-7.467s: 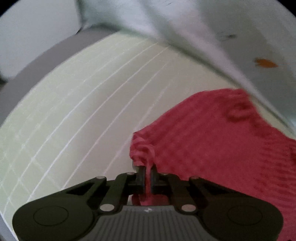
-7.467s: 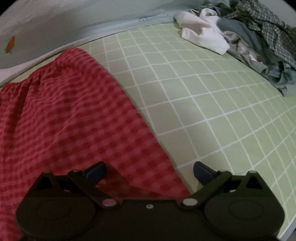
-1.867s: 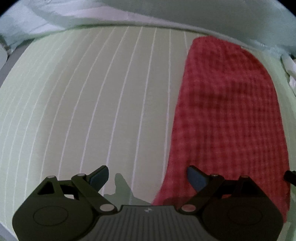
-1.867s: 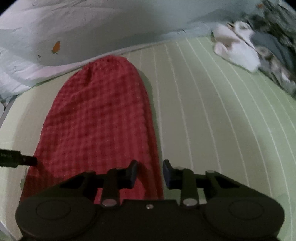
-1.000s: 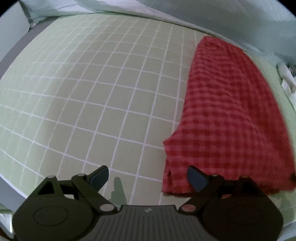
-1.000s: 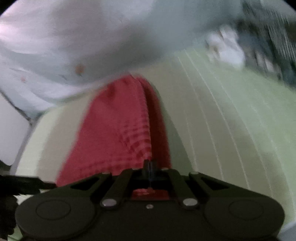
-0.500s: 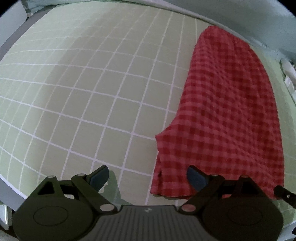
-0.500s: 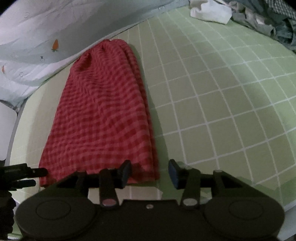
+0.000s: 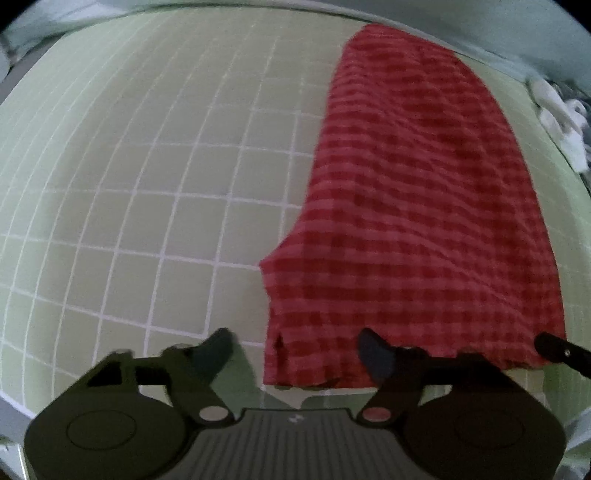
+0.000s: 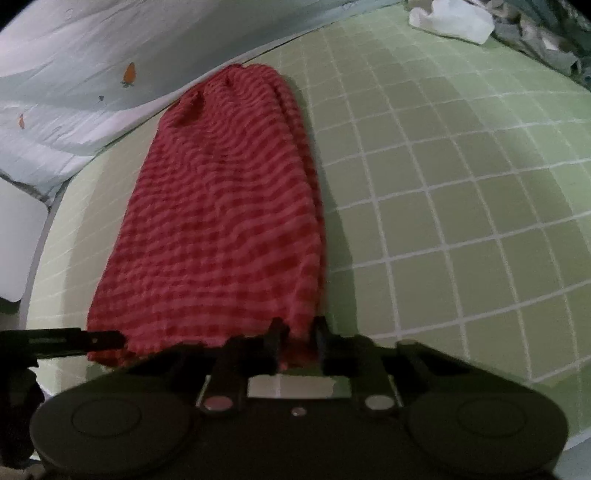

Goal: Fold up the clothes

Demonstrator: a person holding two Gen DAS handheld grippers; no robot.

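A red checked garment (image 9: 413,206) lies folded lengthwise on the green grid sheet (image 9: 147,166), running away from me. My left gripper (image 9: 295,347) is open, its jaws straddling the garment's near left corner. In the right wrist view the garment (image 10: 229,214) reaches the near edge, and my right gripper (image 10: 297,341) has its jaws nearly closed around the near right corner, with cloth between them. The left gripper's finger (image 10: 74,341) shows at the garment's near left.
A pale blue quilt with small orange prints (image 10: 92,74) lies along the far edge. A white cloth (image 10: 454,16) and a pile of other clothes (image 10: 546,29) sit at the far right. The sheet's near edge is just under both grippers.
My right gripper's jaws have narrowed around the garment's near right corner. My left gripper has moved closer to the near left corner and stays open.
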